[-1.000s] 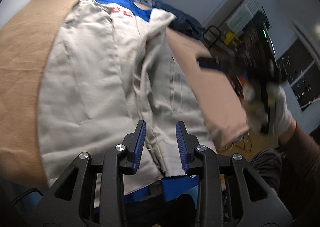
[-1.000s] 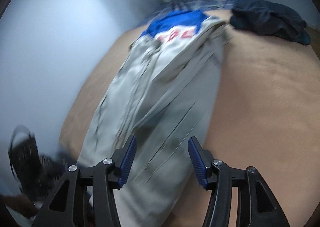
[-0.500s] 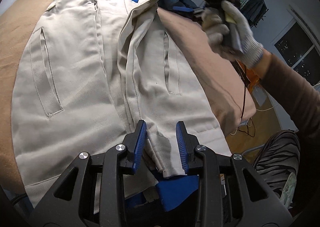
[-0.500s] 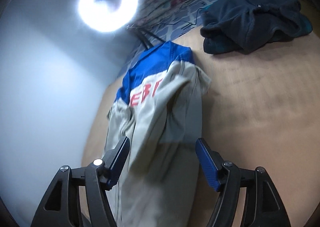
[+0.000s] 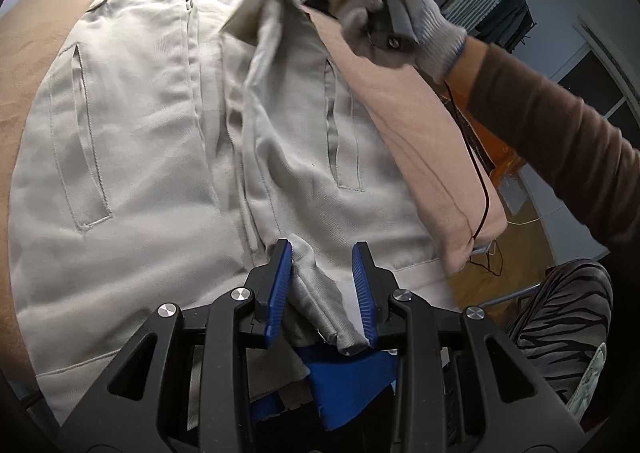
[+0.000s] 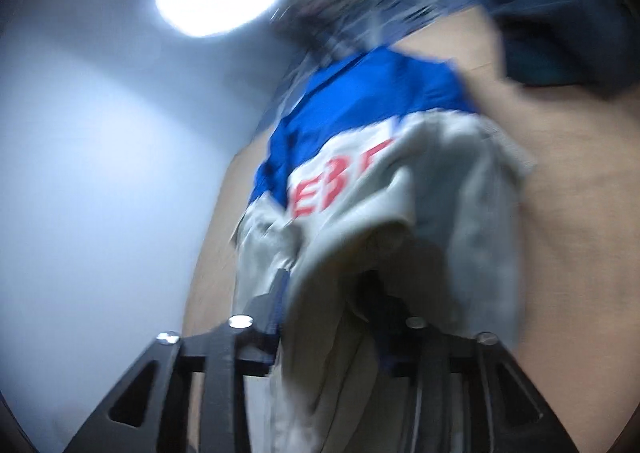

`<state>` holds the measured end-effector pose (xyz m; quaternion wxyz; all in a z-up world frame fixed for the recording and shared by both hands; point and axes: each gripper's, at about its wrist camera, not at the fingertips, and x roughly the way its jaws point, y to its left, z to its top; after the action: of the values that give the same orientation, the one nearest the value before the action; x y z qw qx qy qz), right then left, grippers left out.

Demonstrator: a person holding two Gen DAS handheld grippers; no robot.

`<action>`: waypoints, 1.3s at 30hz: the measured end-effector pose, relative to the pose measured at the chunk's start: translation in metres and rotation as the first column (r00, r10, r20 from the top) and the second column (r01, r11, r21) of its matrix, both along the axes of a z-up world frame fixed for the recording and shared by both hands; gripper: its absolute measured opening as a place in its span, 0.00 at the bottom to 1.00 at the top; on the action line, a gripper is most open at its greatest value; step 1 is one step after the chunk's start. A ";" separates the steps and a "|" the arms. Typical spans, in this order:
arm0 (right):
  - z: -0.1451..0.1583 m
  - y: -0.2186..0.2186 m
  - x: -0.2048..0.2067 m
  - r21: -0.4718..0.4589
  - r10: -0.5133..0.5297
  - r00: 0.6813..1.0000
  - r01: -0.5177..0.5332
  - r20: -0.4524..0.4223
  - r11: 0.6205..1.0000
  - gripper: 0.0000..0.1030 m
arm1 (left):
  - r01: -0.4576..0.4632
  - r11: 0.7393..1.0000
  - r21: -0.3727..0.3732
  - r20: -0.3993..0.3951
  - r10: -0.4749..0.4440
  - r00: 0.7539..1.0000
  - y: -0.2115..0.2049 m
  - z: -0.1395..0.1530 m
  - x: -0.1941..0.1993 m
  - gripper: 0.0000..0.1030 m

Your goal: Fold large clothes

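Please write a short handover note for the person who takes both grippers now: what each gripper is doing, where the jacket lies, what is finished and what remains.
Left gripper: at the near hem of the beige jacket, a fold of the front edge between its jaws; whether the pads press it is unclear.
Right gripper: at the far end, near the blue yoke; its jaws are closing with a raised flap of the jacket between them. The view is blurred.
Jacket: spread lengthwise on the tan cover; the dark garment lies apart, beyond it.
Done: both ends of the front panel are reached.
Left: probably carry that panel across, then fold the length.
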<state>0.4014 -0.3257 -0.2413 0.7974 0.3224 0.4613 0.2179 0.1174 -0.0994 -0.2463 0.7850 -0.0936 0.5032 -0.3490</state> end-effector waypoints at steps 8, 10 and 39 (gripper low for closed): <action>0.048 0.009 -0.012 -0.167 0.034 0.996 -0.020 0.080 0.986 0.46 | 0.005 1.000 -0.010 -0.014 -0.005 1.000 -0.003 -0.002 -0.001 0.29; 0.045 0.016 -0.007 -0.315 0.026 0.998 -0.007 0.055 0.949 0.56 | 0.006 1.000 -0.014 -0.020 -0.006 1.000 -0.004 -0.003 0.000 0.29; 0.028 0.018 0.001 -0.467 -0.017 0.995 0.062 0.099 0.882 0.21 | 0.036 0.998 -0.057 -0.051 -0.039 0.998 0.000 0.002 -0.005 0.29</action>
<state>0.4027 -0.3077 -0.2135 0.8763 0.1189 0.4563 0.0984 0.1125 -0.0992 -0.2444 0.7621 -0.1152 0.5150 -0.3750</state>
